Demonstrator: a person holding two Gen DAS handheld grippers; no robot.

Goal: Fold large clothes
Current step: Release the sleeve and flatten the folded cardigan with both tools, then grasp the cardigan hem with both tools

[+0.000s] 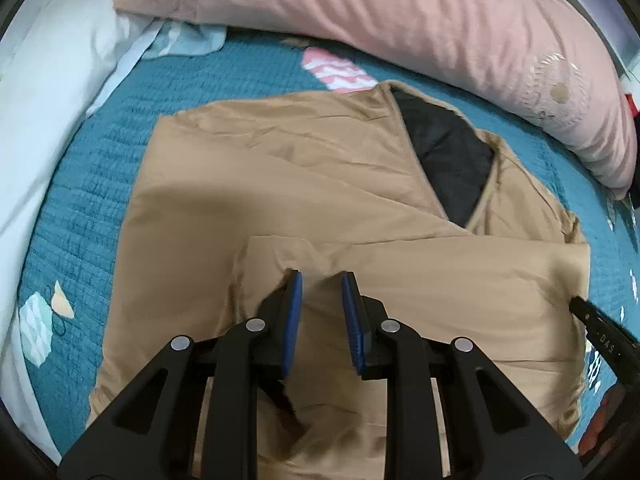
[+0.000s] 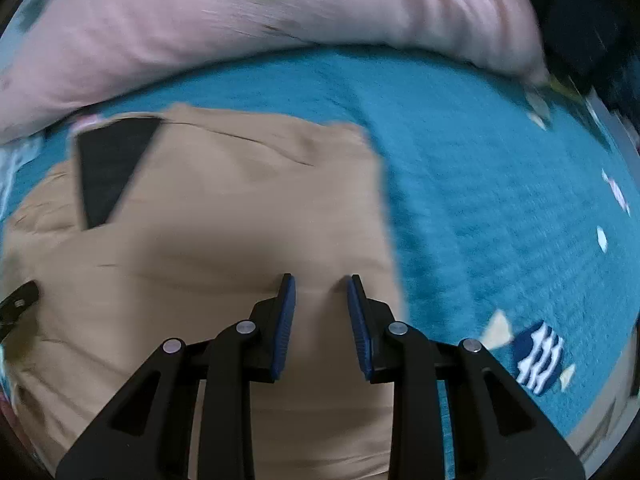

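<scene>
A large tan garment (image 1: 280,160) lies spread on a teal bedspread (image 1: 80,208), its black lining (image 1: 448,160) showing in the V of the neck. A lower layer is doubled over towards the neck, with its edge running across the cloth. My left gripper (image 1: 320,276) is shut on that layer near its left end, and creases gather at the fingertips. My right gripper (image 2: 320,280) pinches the same tan garment (image 2: 240,184) near its right edge. Each gripper shows at the edge of the other's view: the right gripper (image 1: 600,332) and the left gripper (image 2: 20,300).
A bulky pink duvet (image 1: 400,12) lies along the far side of the bed, just past the garment's neck. White bedding (image 1: 48,80) is heaped at the left. Bare teal bedspread (image 2: 500,200) stretches to the right of the garment, printed with small patches (image 2: 536,360).
</scene>
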